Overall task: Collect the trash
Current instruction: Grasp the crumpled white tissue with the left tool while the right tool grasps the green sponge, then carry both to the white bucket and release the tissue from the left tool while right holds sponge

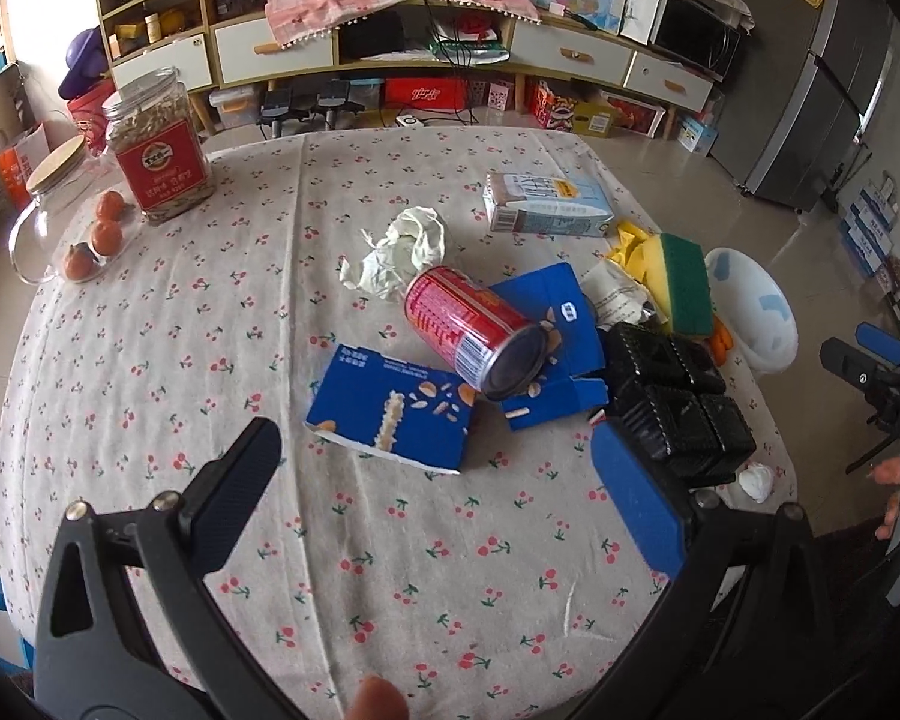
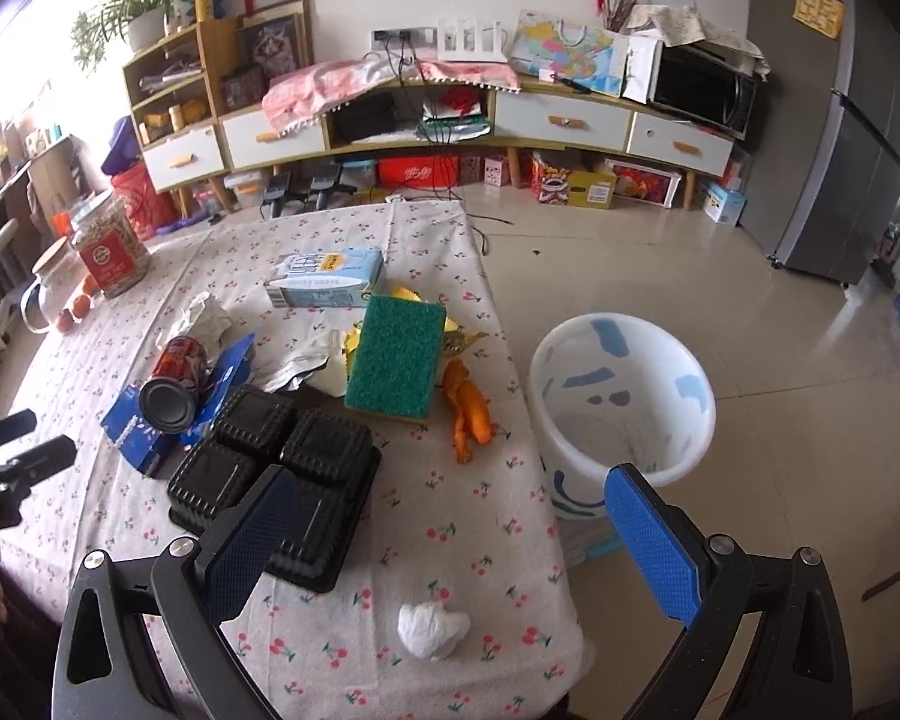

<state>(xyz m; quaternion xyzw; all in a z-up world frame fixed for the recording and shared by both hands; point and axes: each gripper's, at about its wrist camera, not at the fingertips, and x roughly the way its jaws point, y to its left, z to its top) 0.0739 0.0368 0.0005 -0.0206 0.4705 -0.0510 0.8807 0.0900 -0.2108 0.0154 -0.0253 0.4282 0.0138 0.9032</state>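
Both tools stand wide apart and hold nothing. The right tool [image 2: 450, 540] hovers over the near edge of the worktop [image 2: 480, 570], and a small white crumpled tissue [image 2: 432, 630] lies just below and between its spread fingers, close to that edge. The white bin [image 2: 624, 396] stands on the floor just off the worktop's right side, ahead and to the right of this tool, so the tissue sits between tool and bin mouth along a short diagonal.

The left tool [image 1: 432, 480] points at the heap in the middle: a red can [image 1: 474, 330] lies on its side, its long axis running away and to the left, its dark end facing the camera, resting across a torn blue carton [image 1: 390, 414]. The black tray [image 1: 672, 402] sits just beside the left tool's blue finger.

By my reading the right hand is much nearer both tissue and bin (the left would have to cross the whole heap), so a straight drop onto the tissue, then a swing right, looks the natural opening.
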